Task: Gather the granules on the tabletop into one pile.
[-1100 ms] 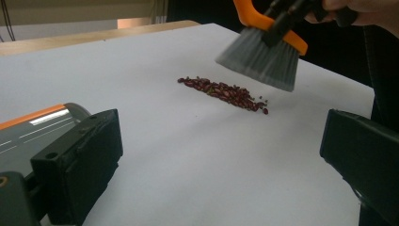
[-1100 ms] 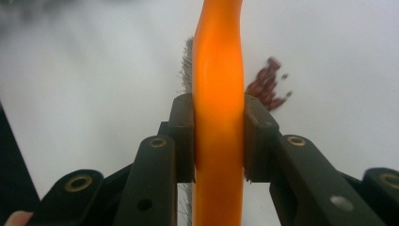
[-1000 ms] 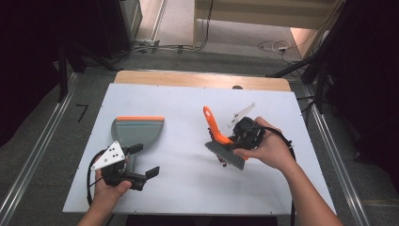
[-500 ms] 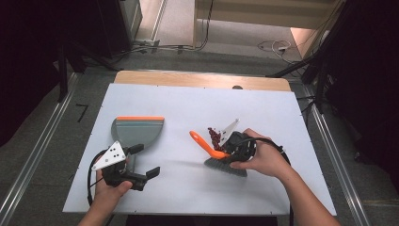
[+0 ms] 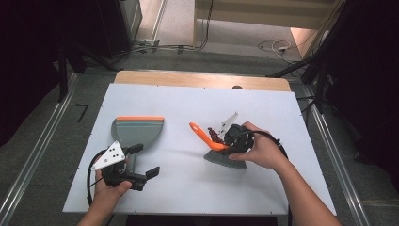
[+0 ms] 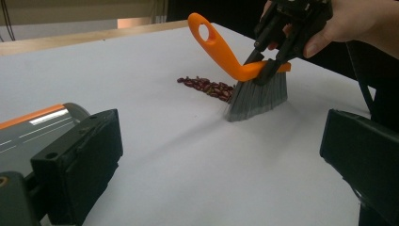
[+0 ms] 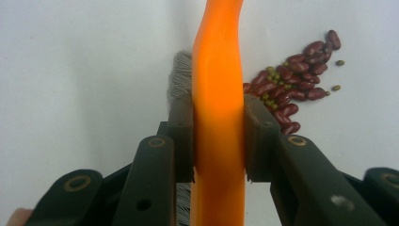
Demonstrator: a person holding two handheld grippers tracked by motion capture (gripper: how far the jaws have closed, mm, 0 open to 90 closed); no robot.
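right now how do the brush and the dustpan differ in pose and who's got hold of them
The brush stands upright with its grey bristles on the table, beside the beans; the dustpan lies flat. The right gripper is clamped on the brush's orange handle; the left gripper sits open just short of the dustpan, not gripping it. Both are grey with orange trim.

One white tabletop (image 5: 188,108); one orange-handled brush (image 5: 214,143) with grey bristles; one grey dustpan (image 5: 137,132) with an orange edge; one small heap of dark red beans (image 7: 287,89), too many to count; two tongs: left tongs (image 5: 141,165), right tongs (image 5: 230,143).
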